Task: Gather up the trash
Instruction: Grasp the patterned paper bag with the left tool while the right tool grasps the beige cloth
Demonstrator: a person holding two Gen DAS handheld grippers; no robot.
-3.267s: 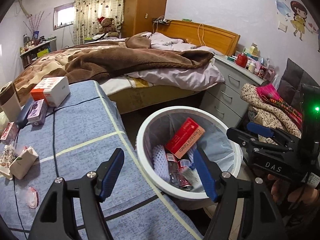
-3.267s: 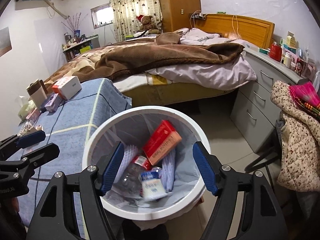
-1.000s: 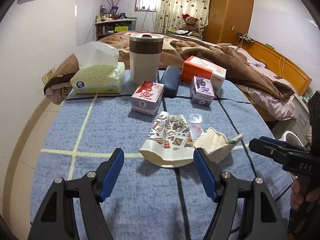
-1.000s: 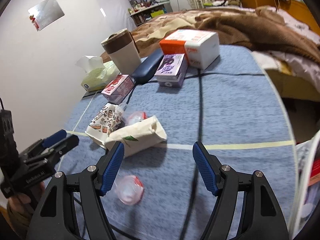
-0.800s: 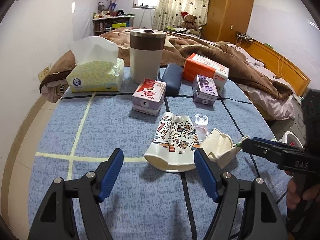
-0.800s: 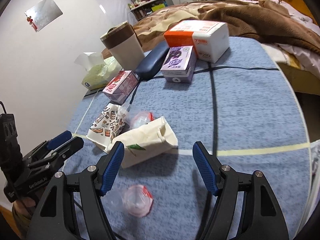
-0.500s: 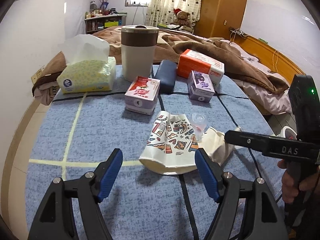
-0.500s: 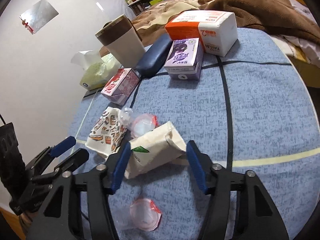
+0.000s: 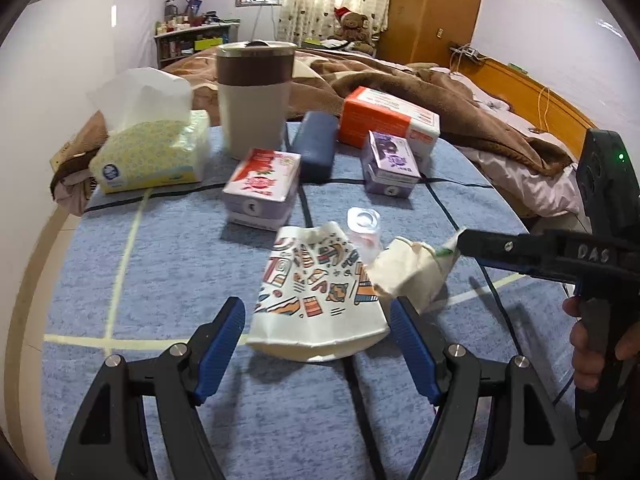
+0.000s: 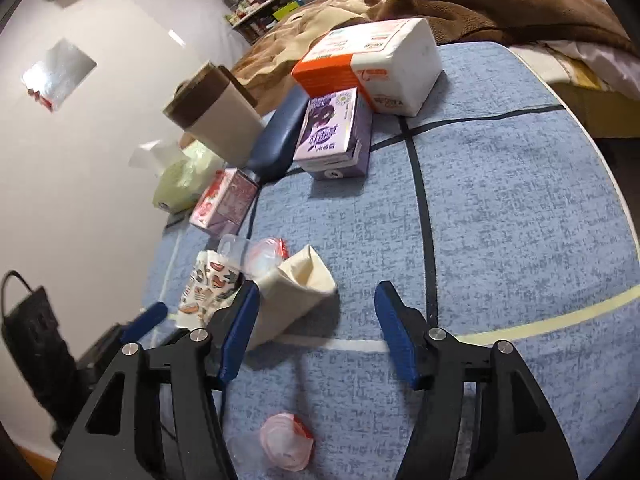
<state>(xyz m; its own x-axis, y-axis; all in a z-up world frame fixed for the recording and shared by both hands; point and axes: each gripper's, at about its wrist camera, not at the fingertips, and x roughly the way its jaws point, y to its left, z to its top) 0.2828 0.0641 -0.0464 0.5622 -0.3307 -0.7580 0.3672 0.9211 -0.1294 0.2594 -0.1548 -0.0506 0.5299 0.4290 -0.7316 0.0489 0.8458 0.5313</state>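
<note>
A flattened printed paper cup (image 9: pixel 320 300) lies on the blue tablecloth (image 9: pixel 160 272), just in front of my open left gripper (image 9: pixel 318 344). Beside it lies a crumpled cream carton (image 9: pixel 412 272), with a clear plastic cup (image 9: pixel 363 226) behind. In the right wrist view my open right gripper (image 10: pixel 316 320) is at the cream carton (image 10: pixel 296 296), the left pad against its side. The printed cup (image 10: pixel 208 288) and clear cups (image 10: pixel 260 254) lie behind it. A small jelly cup with a red lid (image 10: pixel 286 438) lies under the gripper.
A tissue pack (image 9: pixel 148 148), a brown-banded tumbler (image 9: pixel 254 96), a red-and-lilac box (image 9: pixel 262 186), a navy case (image 9: pixel 316 146), a purple box (image 9: pixel 390 164) and an orange-and-white box (image 9: pixel 386 122) stand at the back. A bed lies beyond.
Both grippers swung from the trash bin to the table. In the last second the right gripper closed in on the cream carton and narrowed a little. The left gripper neared the printed cup.
</note>
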